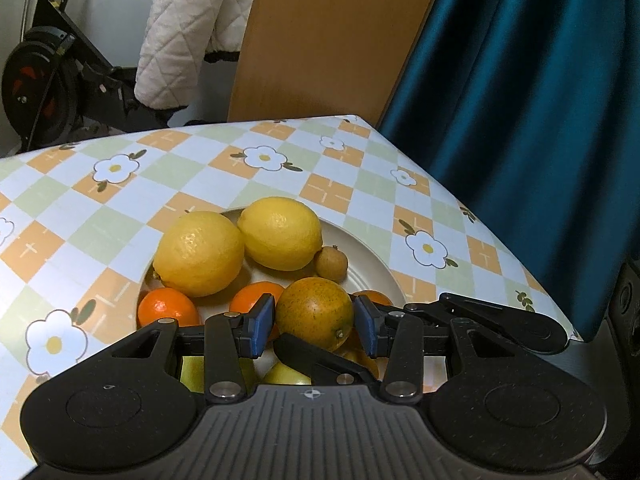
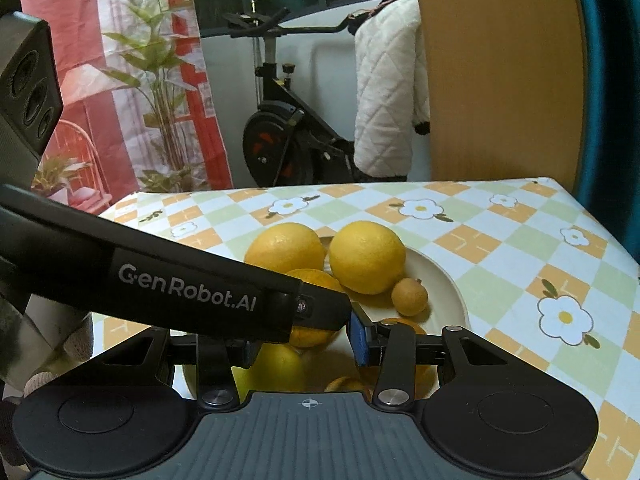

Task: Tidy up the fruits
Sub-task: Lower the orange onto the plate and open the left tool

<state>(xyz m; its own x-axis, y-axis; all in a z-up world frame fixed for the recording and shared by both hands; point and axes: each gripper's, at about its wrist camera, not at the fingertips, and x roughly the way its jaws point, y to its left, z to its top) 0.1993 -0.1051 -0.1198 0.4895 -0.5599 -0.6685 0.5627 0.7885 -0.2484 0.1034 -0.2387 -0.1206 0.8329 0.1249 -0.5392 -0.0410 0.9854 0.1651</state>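
The table [image 1: 120, 208], under a checked cloth with white flowers, carries a pale plate [image 1: 372, 256] near its right corner. On the plate's far side two lemons [image 1: 200, 252] lie touching; just right of them sits a small brown fruit [image 1: 330, 264], and small oranges [image 1: 168, 308] lie nearer.

The left gripper [image 1: 314, 324] has a green-tinged orange [image 1: 316, 312] between its blue pads [image 1: 264, 322], which press or nearly press its sides; I judge it pinched, not spread free. In the right wrist view the left gripper's arm crosses in front, hiding one pad of the right gripper [image 2: 308, 344]. Whether its fingers pinch the yellow fruit [image 2: 280, 364] below them I cannot tell.

To do this step well, keep the pinch across the orange's widest part, lift straight up clear of the neighbouring fruit, and keep the two grippers from knocking, since they overlap closely.
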